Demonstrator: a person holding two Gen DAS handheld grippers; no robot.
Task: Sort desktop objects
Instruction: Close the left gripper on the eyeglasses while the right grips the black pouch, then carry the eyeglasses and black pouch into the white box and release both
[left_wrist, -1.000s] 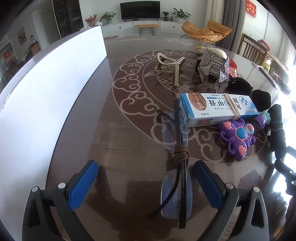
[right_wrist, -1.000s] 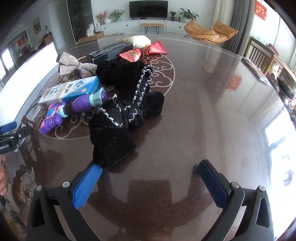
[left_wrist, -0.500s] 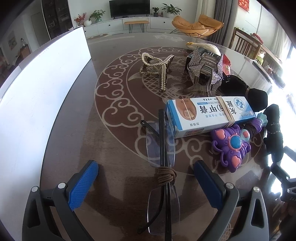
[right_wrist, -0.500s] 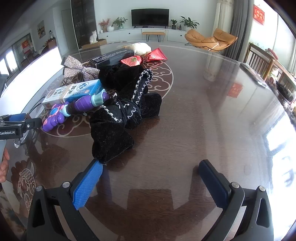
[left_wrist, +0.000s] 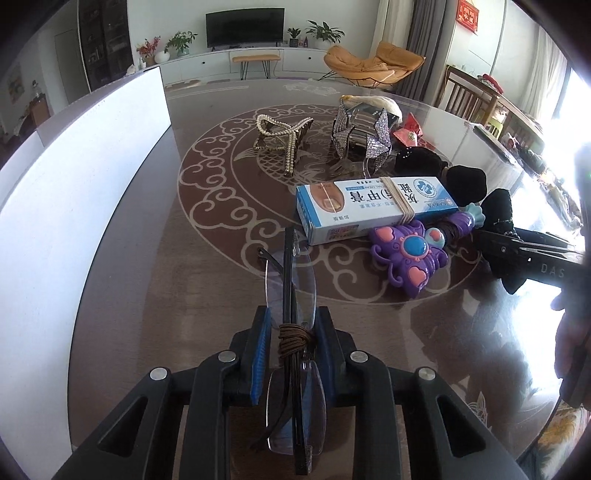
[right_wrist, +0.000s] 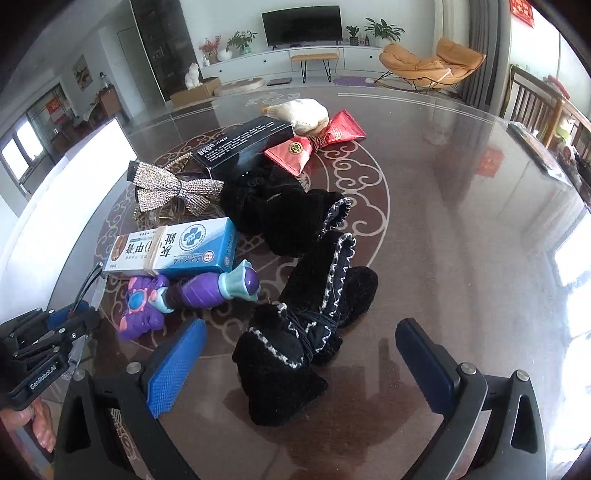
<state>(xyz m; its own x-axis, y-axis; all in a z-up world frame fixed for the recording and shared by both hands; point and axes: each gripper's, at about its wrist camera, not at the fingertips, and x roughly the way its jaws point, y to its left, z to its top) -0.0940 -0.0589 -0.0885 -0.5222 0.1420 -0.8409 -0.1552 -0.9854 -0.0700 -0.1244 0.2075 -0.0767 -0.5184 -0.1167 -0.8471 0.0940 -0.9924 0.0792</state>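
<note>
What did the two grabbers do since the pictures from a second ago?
The left gripper slid over the folded glasses and its jaws are closing on them at the brown cord. The right gripper came forward around the black velvet bundle; its jaws are closing, not yet touching it. The blue box, purple toy and sparkly bow stayed put.

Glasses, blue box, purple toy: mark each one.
glasses (left_wrist: 291, 273), left wrist view, on the upper lens.
blue box (left_wrist: 369, 206), left wrist view, on its top face.
purple toy (right_wrist: 207, 293), right wrist view, on its handle.
</note>
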